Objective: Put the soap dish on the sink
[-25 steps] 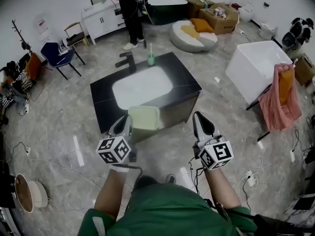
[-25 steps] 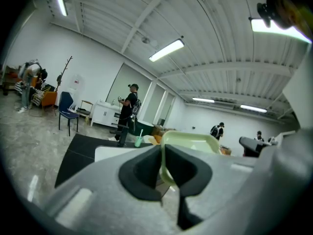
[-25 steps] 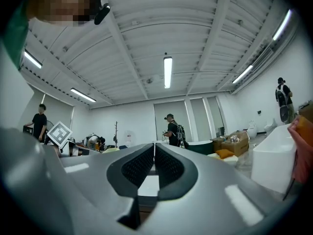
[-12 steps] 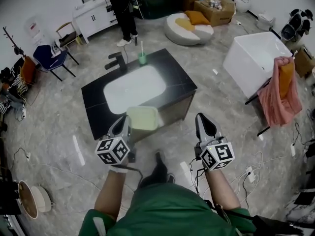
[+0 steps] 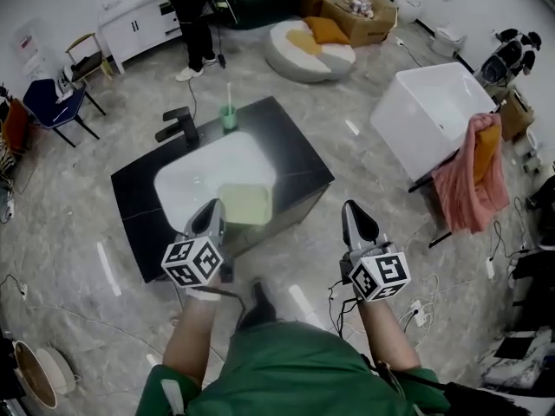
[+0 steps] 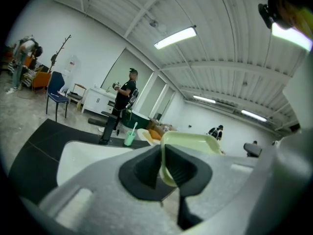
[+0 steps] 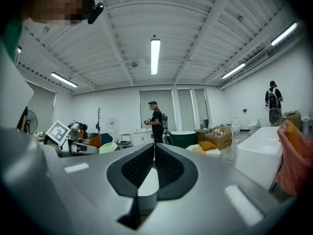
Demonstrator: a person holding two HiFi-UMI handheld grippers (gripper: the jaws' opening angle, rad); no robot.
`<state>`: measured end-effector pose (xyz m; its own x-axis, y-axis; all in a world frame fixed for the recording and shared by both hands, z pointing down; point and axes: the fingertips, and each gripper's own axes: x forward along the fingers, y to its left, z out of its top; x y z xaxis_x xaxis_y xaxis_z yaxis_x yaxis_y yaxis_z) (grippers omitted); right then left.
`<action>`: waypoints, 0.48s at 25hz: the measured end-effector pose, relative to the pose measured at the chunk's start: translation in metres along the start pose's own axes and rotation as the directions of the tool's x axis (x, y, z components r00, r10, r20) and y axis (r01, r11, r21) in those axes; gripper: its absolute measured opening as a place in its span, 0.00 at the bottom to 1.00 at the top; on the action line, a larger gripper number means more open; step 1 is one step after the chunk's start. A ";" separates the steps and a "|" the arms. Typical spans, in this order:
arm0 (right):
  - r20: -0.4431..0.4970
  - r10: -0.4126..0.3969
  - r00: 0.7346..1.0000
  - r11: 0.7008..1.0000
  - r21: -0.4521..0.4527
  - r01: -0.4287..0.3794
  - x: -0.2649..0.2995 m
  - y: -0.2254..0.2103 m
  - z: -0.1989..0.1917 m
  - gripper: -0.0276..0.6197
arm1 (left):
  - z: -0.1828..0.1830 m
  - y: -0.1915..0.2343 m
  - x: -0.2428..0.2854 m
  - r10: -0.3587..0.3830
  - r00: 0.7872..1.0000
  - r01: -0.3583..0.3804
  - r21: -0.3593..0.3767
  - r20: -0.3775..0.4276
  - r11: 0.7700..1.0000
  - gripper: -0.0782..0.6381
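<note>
Head view: left gripper (image 5: 211, 222) clamps the pale green soap dish (image 5: 245, 204), sink (image 5: 295, 152) directly ahead of it; right gripper (image 5: 355, 217) pinched together, empty.

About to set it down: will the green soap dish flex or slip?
Probably stiff and light: the soap dish juts from the left gripper, pinched only at its rim, without sagging. That smooth rim might pivot in so narrow a grip.

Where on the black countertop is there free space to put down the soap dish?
Bare strips of the black countertop flank the basin in the head view; the right one looks wider. The back edge is crowded: the faucet and the green cup stand there. The left gripper holds the soap dish.
</note>
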<state>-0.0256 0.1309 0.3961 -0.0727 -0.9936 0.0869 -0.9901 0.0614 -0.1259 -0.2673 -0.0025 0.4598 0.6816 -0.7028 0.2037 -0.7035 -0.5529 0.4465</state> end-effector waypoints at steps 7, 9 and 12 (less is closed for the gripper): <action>-0.047 -0.037 0.998 0.998 -0.049 0.034 0.058 -0.014 0.004 0.05 | 0.008 0.033 0.060 -0.027 1.000 0.026 -0.051 -0.014 0.998 0.14; -0.057 -0.036 0.998 0.998 -0.048 0.033 0.072 -0.016 0.003 0.05 | 0.012 0.042 0.071 -0.023 1.000 0.022 -0.055 -0.019 0.998 0.14; -0.064 -0.025 0.998 0.998 -0.056 0.022 0.088 -0.020 0.002 0.05 | 0.019 0.052 0.086 -0.014 1.000 0.013 -0.056 -0.017 0.998 0.14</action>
<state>-0.0124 0.0417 0.4042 -0.0550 -0.9867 0.1531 -0.9966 0.0448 -0.0689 -0.2485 -0.1001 0.4839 0.6944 -0.6874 0.2125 -0.6825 -0.5357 0.4972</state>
